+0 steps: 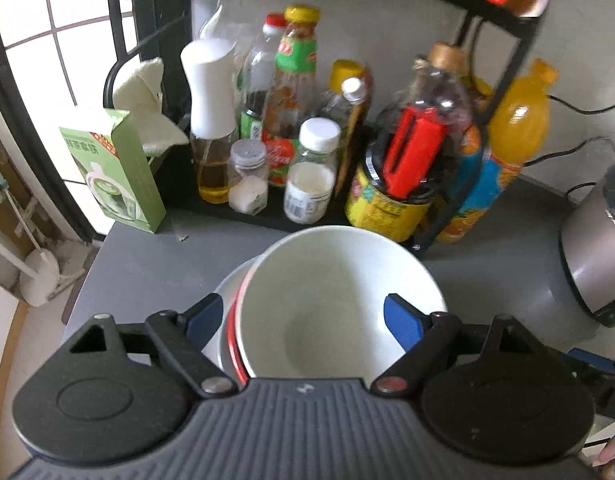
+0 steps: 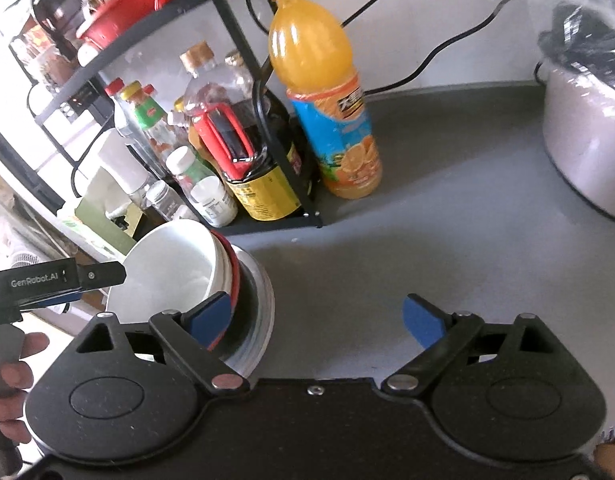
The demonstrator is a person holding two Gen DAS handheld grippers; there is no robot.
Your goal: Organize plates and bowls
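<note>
Grey counter (image 2: 447,200) | white bowl (image 1: 331,300) atop stacked plates (image 2: 263,312) | left hand-held gripper (image 1: 303,320) wide, empty | right hand-held gripper (image 2: 317,320) wide, empty

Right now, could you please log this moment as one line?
left claw: open, empty | right claw: open, empty | white bowl: topmost on plate stack | counter

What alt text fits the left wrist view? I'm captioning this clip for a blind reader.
A white bowl sits nested on a stack of bowls and plates on a grey counter, framed by the open left gripper, whose blue pads touch nothing. Behind stands a black rack crowded with condiment bottles, an orange juice bottle beside it.
</note>
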